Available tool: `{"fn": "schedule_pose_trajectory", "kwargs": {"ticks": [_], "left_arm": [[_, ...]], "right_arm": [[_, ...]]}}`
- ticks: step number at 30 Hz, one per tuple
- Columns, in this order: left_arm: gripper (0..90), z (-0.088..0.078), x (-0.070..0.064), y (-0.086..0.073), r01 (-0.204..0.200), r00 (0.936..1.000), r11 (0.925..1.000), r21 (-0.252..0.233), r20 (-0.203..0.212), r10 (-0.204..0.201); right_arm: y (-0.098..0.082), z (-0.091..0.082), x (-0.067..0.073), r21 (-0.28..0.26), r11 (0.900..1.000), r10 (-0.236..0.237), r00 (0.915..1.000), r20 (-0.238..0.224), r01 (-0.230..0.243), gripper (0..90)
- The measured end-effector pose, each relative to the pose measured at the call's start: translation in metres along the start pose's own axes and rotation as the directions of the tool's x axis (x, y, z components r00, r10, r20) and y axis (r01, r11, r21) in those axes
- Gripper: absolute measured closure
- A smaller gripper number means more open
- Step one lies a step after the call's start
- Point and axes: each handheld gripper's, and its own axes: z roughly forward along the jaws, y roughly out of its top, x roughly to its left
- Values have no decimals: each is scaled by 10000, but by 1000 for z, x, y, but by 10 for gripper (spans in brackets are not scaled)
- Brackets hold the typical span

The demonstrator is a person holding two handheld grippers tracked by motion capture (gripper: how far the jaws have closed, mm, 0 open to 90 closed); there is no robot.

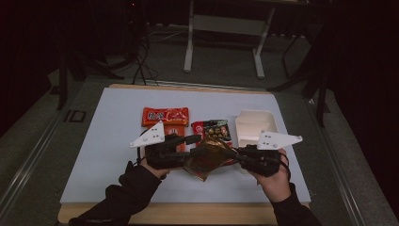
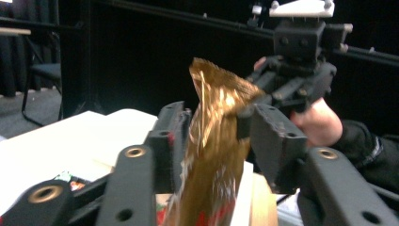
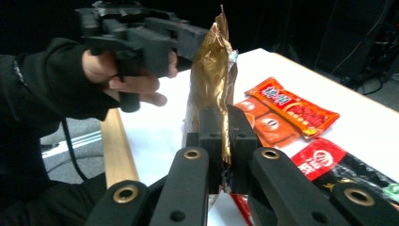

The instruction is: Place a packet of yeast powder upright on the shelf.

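Gold foil packet [image 1: 205, 159] hangs above the white surface [image 1: 108, 141], pinched tight by the right hand-held gripper [image 3: 225, 141]; the left hand-held gripper [image 2: 216, 136] stands parted around it (orange snack packs [image 1: 165, 116] behind).

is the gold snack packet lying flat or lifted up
Lifted: the gold packet stands on edge above the table, pinched by the right gripper.

Gold packet [image 3: 210, 77] in right gripper [image 3: 225, 141]
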Motion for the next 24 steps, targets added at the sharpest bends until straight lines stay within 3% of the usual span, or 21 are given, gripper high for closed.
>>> {"fn": "schedule_pose_trajectory", "kwargs": {"ticks": [1, 5, 6, 7, 9, 11, 14, 20, 24], "left_arm": [[521, -5, -1, 2, -242, 9994, 9997, 57, -229, 243], [396, -11, -1, 3, -125, 9994, 9996, 235, -318, 132], [396, -17, 0, 3, -27, 9985, 9992, 394, -543, 48], [290, -19, 0, 2, -3, 9978, 9991, 429, -668, 32], [161, -25, 1, 2, 148, 9954, 9986, 501, -951, -100], [108, -31, 2, 0, 272, 9926, 9987, 421, -1192, -220], [37, -39, 4, -1, 293, 9858, 9969, 726, -1671, -168], [21, -55, 5, -7, 344, 9742, 9919, 1224, -2254, -60], [15, -68, 5, -13, 412, 9631, 9880, 1489, -2690, 4]], "right_arm": [[1, -1, -1, -23, 10000, 1, 10000, -33, -2, 878], [4, -4, -4, -79, 9999, -127, 9999, -64, 127, 878], [5, -6, -5, -79, 9997, -214, 9998, -36, 214, 879], [9, -9, -8, -133, 9995, -299, 9994, -145, 297, 879], [15, -13, -13, -289, 9989, -372, 9991, -180, 366, 879], [20, -17, -17, -385, 9983, -447, 9987, -249, 438, 879], [25, -21, -22, -485, 9976, -497, 9986, -202, 487, 879], [40, -30, -33, -558, 9959, -714, 9974, -48, 710, 880], [48, -37, -40, -529, 9944, -907, 9957, 207, 917, 881]]}}
